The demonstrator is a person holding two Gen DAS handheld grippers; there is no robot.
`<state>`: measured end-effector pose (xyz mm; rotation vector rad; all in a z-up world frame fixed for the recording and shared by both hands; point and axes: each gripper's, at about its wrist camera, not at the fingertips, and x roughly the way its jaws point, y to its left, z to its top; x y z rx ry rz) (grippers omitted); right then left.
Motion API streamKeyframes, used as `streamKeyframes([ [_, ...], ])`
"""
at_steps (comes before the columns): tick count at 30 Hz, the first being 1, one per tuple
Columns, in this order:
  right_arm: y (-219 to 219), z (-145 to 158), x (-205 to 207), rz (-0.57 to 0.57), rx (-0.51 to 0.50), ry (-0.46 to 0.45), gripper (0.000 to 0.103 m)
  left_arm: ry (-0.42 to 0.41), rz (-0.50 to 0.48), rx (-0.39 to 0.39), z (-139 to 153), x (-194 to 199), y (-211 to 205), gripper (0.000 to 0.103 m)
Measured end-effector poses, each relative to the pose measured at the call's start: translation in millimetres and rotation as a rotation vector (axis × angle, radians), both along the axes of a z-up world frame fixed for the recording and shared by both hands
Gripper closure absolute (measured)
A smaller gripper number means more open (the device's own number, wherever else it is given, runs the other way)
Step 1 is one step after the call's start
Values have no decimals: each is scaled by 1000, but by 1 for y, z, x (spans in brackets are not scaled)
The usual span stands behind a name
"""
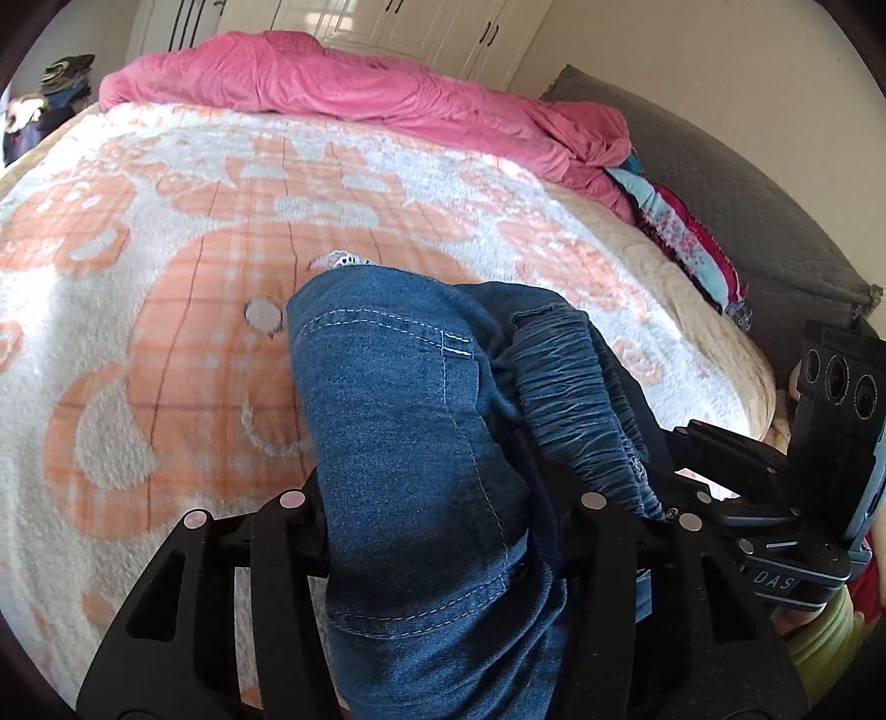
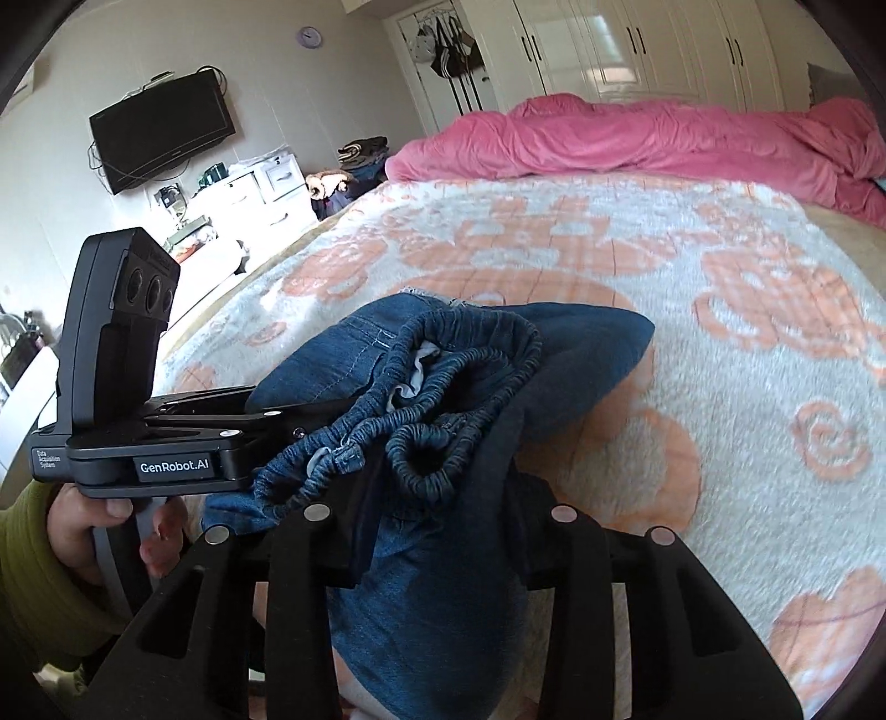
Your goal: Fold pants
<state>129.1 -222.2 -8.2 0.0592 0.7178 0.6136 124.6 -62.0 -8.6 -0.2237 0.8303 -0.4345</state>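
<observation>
1. Gripping a bunch of denim, the left gripper (image 1: 443,515) holds the jeans (image 1: 398,432) between its fingers, just above the blanket (image 1: 166,310).
2. The right gripper (image 2: 437,531) pinches the same jeans near the gathered elastic waistband (image 2: 443,387).
3. No container shows; a pink duvet (image 2: 637,138) lies along the bed's far edge.

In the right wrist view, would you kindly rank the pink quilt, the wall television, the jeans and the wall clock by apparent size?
1. Jeans, largest, though nearness to the camera inflates them.
2. Pink quilt, far away, so truly bigger than it looks.
3. Wall television.
4. Wall clock, smallest.
</observation>
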Motion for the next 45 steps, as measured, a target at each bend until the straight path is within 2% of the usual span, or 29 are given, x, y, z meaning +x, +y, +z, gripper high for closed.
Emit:
streamKeyframes([
  [7,5,25,21,28,-12,-57,67,-43,25,-10,24,16,5,61],
  [14,12,35,51,35,-24,-80,67,-57,52,22,34,43,5,61],
  [22,14,27,78,18,-27,-70,67,-55,76,35,24,69,6,61],
  [45,19,1,97,-3,-20,19,67,14,97,25,-5,85,11,61],
])
